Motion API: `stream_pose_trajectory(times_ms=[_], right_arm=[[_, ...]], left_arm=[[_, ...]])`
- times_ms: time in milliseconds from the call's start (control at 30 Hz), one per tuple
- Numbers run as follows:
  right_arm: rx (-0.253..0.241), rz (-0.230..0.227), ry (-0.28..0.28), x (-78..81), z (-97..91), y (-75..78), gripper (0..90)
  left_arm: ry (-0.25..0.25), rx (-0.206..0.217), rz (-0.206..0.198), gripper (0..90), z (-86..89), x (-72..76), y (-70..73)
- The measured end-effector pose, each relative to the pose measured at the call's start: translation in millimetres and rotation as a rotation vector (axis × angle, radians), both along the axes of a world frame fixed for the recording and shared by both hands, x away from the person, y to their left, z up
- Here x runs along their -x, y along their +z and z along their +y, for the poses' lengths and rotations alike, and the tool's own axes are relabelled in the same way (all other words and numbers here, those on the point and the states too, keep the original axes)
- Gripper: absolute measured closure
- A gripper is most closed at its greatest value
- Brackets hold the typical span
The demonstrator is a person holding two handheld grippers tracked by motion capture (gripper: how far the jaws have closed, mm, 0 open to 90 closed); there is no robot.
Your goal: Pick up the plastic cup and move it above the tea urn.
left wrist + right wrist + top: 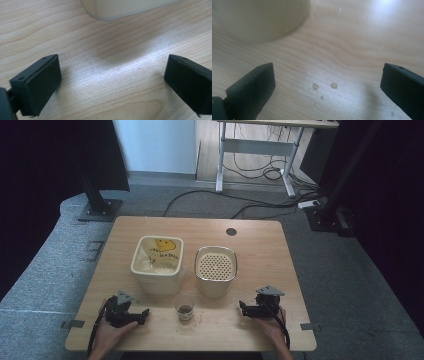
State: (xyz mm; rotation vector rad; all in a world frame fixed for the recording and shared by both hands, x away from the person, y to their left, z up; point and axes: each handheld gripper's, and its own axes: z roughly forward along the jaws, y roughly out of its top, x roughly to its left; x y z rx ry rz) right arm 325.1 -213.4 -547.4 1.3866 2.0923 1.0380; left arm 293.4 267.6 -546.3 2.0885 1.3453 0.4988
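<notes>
left gripper gaped empty, 8 o'clock | right gripper likewise, 4 o'clock | small cup between (flanked for reaching)

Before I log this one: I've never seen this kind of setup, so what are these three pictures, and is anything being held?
A person holds two hand-held grippers over a wooden table. The high view looks down from above: the left gripper and right gripper sit near the front edge. The other two pictures come from cameras riding on each gripper, looking along its black jaws. On the table stand a cream tub, a container with a perforated insert, and a small clear cup between the grippers. Both grippers' jaws stand wide apart over bare wood; nothing is held.
</notes>
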Motion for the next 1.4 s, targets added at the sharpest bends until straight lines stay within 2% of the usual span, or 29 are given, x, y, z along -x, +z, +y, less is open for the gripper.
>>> stream_pose_trajectory(times_ms=[67, 100, 133, 233, 333, 433, 500, 667, 700, 733, 967, 1033, 1100, 1233, 1333, 1367, 1400], right_arm=[[-0.008, -0.045, 0.004, 5.6, -0.3, 6.2, 2.4], [-0.008, -0.045, 0.004, 5.6, -0.3, 6.2, 2.4], [-0.037, -0.074, 0.013, 10.8, -0.3, 10.9, 4.7], [-0.087, -0.1, 0.05, 18.2, 4.6, 15.8, 6.8], [-0.12, -0.116, 0.105, 24.5, 17.7, 21.2, 8.7], [-0.119, -0.137, 0.16, 30.6, 35.6, 25.4, 9.4], [-0.124, -0.138, 0.186, 34.0, 45.6, 26.4, 10.2], [-0.187, -0.129, 0.287, 41.7, 73.4, 28.1, 12.8], [-0.187, -0.129, 0.287, 41.7, 73.4, 28.1, 12.8], [-0.201, -0.121, 0.342, 43.6, 88.0, 27.5, 12.9], [-0.25, -0.079, 0.471, 44.5, 130.6, 22.4, 13.3], [-0.251, -0.078, 0.482, 43.9, 135.0, 21.8, 13.4], [-0.241, -0.081, 0.52, 39.9, 153.1, 18.9, 13.9], [-0.23, -0.104, 0.533, 30.0, 175.3, 16.9, 17.1], [-0.225, -0.126, 0.531, 25.2, 185.0, 15.8, 26.8], [-0.225, -0.126, 0.531, 25.2, 185.0, 15.8, 26.8], [-0.206, -0.146, 0.529, 25.4, 188.3, 16.3, 30.1]], left_arm=[[0.0, 0.0, -0.004, 3.0, 0.6, 1.4, 2.3], [0.0, 0.0, -0.004, 3.5, 0.6, 1.4, 2.3], [0.006, 0.019, -0.026, 4.6, 1.8, 3.8, 5.7], [0.007, 0.04, -0.046, 6.1, 2.1, 6.2, 9.6], [0.0, 0.041, -0.049, 6.8, 1.1, 7.3, 10.5], [-0.01, 0.037, -0.036, 7.5, 0.3, 7.8, 10.1], [-0.015, 0.036, -0.029, 8.3, 0.3, 8.6, 9.7], [-0.018, 0.035, -0.022, 10.3, 0.9, 8.6, 9.2], [-0.018, 0.035, -0.022, 10.4, 0.9, 8.6, 9.2], [-0.02, 0.031, -0.017, 10.5, 0.8, 8.5, 8.7], [-0.022, 0.031, -0.012, 12.1, 0.5, 8.6, 7.8], [-0.023, 0.03, -0.011, 12.3, 0.3, 8.6, 7.6], [-0.026, 0.027, -0.01, 12.5, -0.4, 8.6, 6.9], [-0.025, 0.029, -0.008, 12.9, -0.6, 8.0, 6.4], [-0.021, 0.031, -0.001, 13.1, -0.1, 7.6, 5.7], [-0.021, 0.031, -0.001, 13.2, -0.1, 7.6, 5.7], [-0.022, 0.03, -0.002, 13.3, 0.1, 8.0, 5.3]])
